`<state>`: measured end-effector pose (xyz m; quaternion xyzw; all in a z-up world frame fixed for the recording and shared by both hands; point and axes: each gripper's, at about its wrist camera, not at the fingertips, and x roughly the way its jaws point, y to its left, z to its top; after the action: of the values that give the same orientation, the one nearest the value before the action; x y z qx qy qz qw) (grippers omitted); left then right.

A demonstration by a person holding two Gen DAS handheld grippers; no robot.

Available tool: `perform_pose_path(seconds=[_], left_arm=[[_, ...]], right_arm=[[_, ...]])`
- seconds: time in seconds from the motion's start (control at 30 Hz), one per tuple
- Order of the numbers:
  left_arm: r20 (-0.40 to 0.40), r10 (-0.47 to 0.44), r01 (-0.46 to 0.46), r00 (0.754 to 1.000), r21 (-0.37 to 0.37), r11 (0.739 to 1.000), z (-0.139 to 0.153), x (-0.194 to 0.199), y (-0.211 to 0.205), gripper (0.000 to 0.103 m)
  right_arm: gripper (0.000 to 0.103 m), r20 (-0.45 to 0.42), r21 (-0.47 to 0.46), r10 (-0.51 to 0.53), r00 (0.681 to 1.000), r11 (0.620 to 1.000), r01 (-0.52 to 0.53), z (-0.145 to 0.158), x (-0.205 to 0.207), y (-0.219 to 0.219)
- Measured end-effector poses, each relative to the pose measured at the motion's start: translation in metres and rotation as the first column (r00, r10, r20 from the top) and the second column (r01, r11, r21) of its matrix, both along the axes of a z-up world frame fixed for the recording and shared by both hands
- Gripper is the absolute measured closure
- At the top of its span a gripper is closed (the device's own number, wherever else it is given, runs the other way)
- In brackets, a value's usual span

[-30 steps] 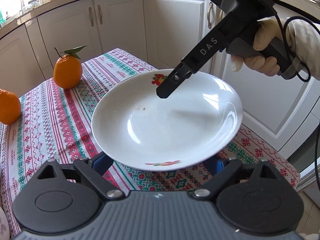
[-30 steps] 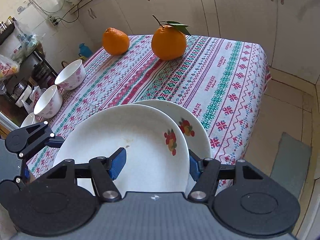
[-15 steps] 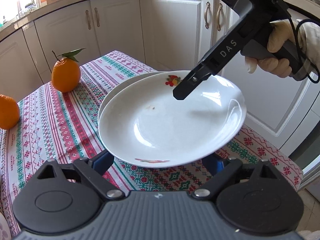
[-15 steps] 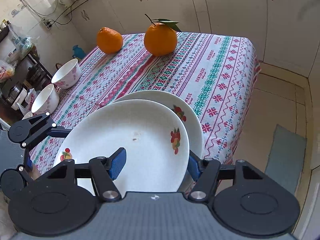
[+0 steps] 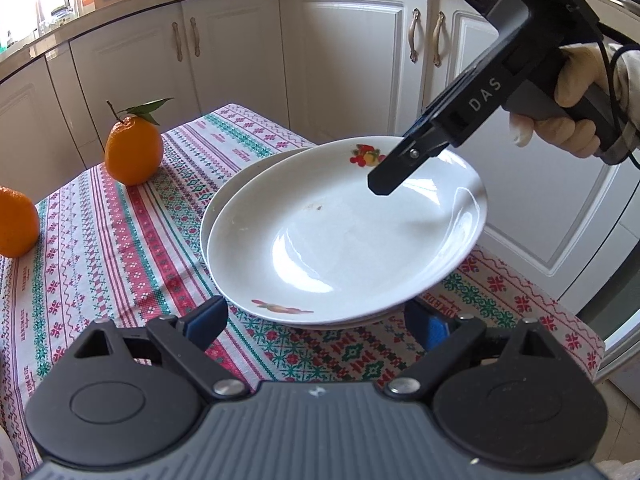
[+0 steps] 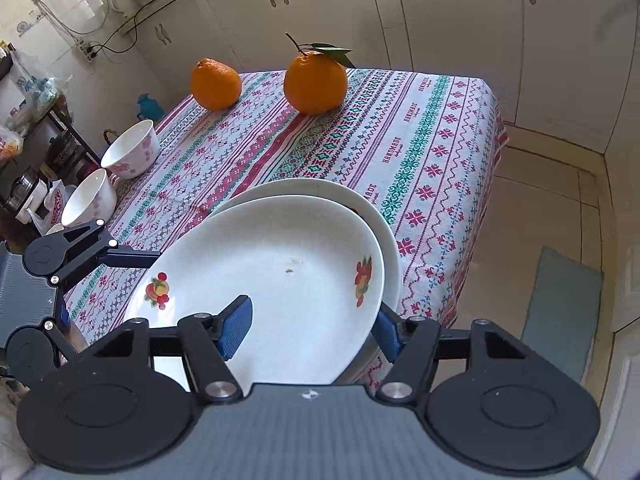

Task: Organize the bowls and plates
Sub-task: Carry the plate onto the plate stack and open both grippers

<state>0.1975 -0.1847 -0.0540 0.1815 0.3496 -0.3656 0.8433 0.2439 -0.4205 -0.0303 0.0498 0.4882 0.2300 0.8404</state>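
Right gripper [image 6: 312, 330]: I have it pinching the near rim of the upper plate [image 6: 272, 280], one blue pad inside the dish and the other under the rim on the outside.
Right gripper, seen from my left: its black finger lies across the far rim of the upper plate [image 5: 340, 232], and my gloved hand [image 5: 560, 120] grips the handle behind it.
Left gripper [image 5: 316, 322]: I have it spread wide, its blue pads standing either side of the plates' near edge, pressing on neither plate.
Left gripper, seen from my right [image 6: 132, 258]: one finger reaches to the upper plate's left rim; whether it touches, I cannot tell.
Upper plate: white with small fruit prints on the rim, tilted, and sitting over the lower plate [image 6: 380, 224], shifted toward me so the lower one's far rim peeks out.
Lower plate: flat on the counter's patterned cloth [image 6: 400, 128], at the counter edge nearest me.
Leafed orange [image 6: 315, 82]: beyond the plates, well apart, standing on the cloth.
Plain orange [image 6: 215, 83]: just left of the leafed orange, also beyond the plates.
Two bowls [image 6: 130, 152]: left of the plates, at the counter's left edge, one behind the other, both upright.
Speck: a small dark mark in the upper plate's middle.
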Motion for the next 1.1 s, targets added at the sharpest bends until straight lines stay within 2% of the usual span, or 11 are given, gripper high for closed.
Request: perform_pose_path(seconds=[0.6, 0.93, 1.1], left_arm=[[-0.001, 0.008, -0.008, 1.0, -0.023, 1.0, 0.001, 0.0, 0.006, 0.008], [0.013, -0.001, 0.001, 1.0, -0.025, 1.0, 0.0, -0.002, 0.007, 0.008], [0.02, -0.007, 0.008, 1.0, -0.041, 0.999, 0.002, -0.007, 0.011, 0.005]], right_arm=[[0.023, -0.021, -0.136, -0.04, 0.999, 0.99, 0.037, 0.006, -0.006, 0.02], [0.023, -0.037, -0.224, -0.053, 0.998, 0.974, 0.044, 0.0, -0.007, 0.029], [0.007, 0.018, -0.239, -0.041, 0.999, 0.97, 0.044, 0.009, -0.017, 0.038]])
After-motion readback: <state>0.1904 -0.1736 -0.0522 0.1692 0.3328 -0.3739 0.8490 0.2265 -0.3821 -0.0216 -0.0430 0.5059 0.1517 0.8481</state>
